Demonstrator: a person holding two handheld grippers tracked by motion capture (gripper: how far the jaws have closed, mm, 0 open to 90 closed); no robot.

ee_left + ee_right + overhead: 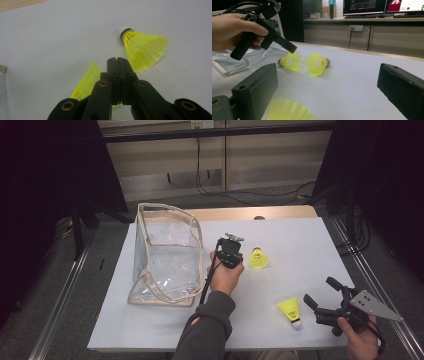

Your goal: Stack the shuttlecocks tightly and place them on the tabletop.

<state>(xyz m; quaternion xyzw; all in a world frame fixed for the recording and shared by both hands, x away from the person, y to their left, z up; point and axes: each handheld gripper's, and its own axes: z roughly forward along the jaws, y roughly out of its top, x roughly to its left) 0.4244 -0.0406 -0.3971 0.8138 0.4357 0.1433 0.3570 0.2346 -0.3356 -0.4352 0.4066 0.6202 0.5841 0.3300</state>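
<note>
While the held shuttlecock sits low over the white table, just off the clear bag's right side, the left gripper has its jaws pressed together on the rim of the yellow mesh skirt, white cork end pointing back toward the bag. The grip is a thin pinch at the skirt's edge, not around the body. This looks like the pick-up step of packing shuttlecocks into the bag: one is clamped but not yet carried over. The next move would likely call for lifting it clear of the table, swinging it toward the bag and over its open top, then letting go; because the mesh is light and springy, a slow, steady carry seems wise so that it does not slip. A second shuttlecock lies on its side a little farther from the bag than the held one, apart from the jaws. Well away from the bag, toward the table's near right corner, a third shuttlecock lies just beside the right gripper, whose jaws stand wide apart and hold nothing.
</note>
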